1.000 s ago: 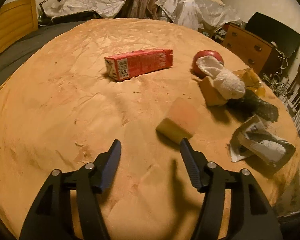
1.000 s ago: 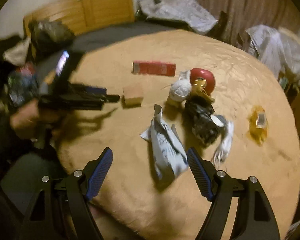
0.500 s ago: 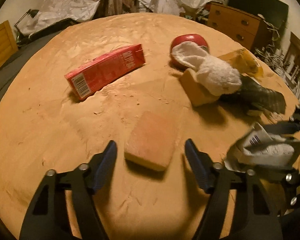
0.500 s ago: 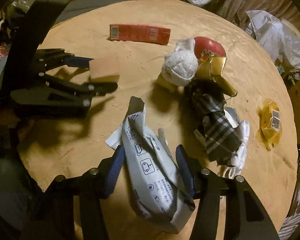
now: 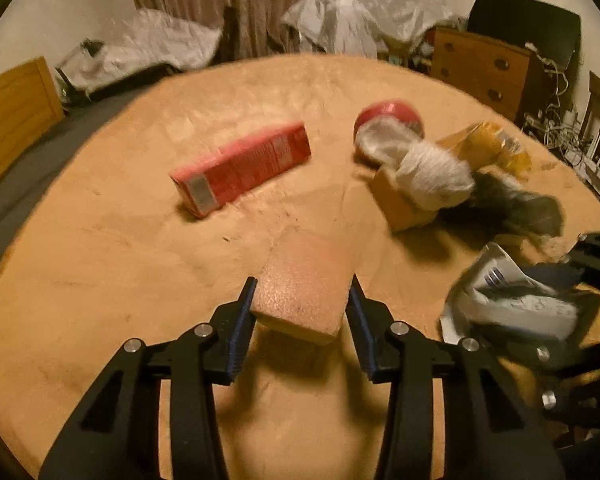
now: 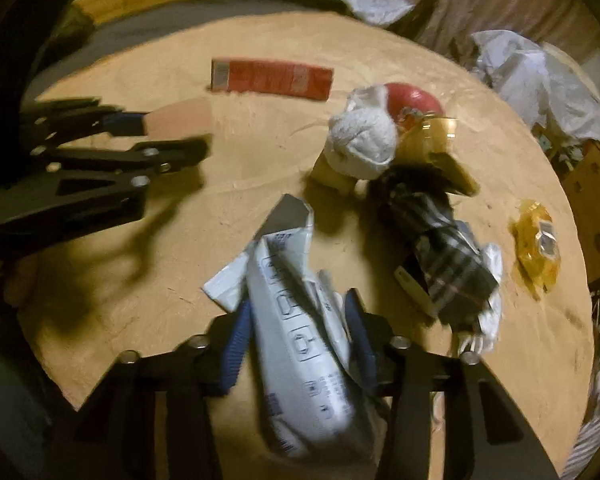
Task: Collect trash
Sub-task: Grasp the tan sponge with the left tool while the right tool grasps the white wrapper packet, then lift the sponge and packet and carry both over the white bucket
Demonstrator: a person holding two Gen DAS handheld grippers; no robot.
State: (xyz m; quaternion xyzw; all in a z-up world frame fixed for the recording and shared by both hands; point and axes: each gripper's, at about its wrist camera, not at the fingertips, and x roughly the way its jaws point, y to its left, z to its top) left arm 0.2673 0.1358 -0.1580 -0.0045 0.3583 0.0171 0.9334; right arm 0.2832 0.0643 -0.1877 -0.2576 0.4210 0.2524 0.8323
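My left gripper (image 5: pixel 302 292) is shut on a pink-topped yellow sponge (image 5: pixel 306 284) and holds it just above the round tan table (image 5: pixel 100 272). It also shows in the right wrist view (image 6: pixel 180 120). My right gripper (image 6: pixel 298 306) is shut on a crumpled white printed bag (image 6: pixel 296 320), which shows at the right in the left wrist view (image 5: pixel 512 300). A red carton (image 5: pixel 244 168) lies flat mid-table. A white sock (image 6: pixel 362 132), a red round thing (image 6: pixel 414 98), a dark plaid cloth (image 6: pixel 444 248) and a yellow wrapper (image 6: pixel 538 246) lie beyond.
A small tan box (image 5: pixel 400 196) sits under the sock. A wooden dresser (image 5: pixel 480 68) and cables stand right of the table. Plastic-covered heaps (image 5: pixel 156 52) and curtains are behind it. A wooden board (image 5: pixel 12 112) is at left.
My left gripper closed on the sponge and lifted it. My right gripper moved in over the white bag and closed on it.
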